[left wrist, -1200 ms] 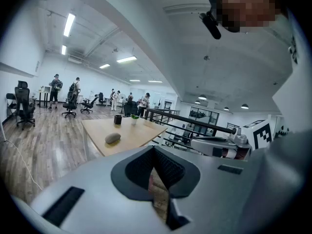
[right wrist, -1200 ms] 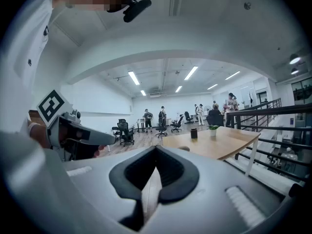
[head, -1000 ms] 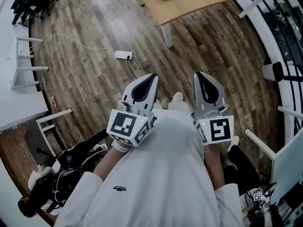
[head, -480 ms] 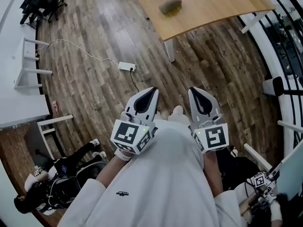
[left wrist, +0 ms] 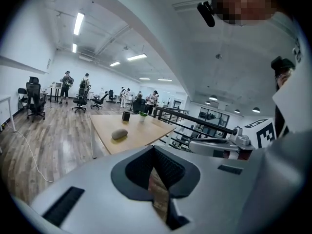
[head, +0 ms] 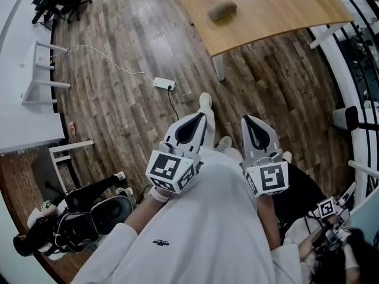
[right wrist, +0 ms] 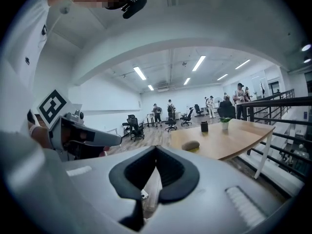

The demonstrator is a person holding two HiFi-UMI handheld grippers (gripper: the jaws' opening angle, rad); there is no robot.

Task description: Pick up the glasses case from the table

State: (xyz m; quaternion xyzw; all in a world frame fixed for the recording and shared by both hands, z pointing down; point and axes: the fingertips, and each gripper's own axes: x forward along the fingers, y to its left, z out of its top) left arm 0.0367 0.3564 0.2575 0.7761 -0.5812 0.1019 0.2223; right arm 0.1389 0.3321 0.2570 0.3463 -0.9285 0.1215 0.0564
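Glasses case (head: 222,10): lying on the wooden surface (head: 272,10)
Left hand-held gripper (head: 200,118): jaws together, empty, well apart from case
Right hand-held gripper (head: 246,120): jaws together, empty

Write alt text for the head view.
Seen from above, the left gripper and right gripper, both shut and empty, are held over a wood floor, well short of the glasses case lying on the wooden table ahead.

1. A white long-sleeved top (head: 195,218) has a small dark logo (head: 160,242) on the chest.
2. The left claw (head: 198,118) and right claw (head: 249,120) have pale grey shells with black-lined jaws.
3. Each carries a marker cube (head: 170,170) with black-and-white squares.
4. A white shoe (head: 205,102) shows below.
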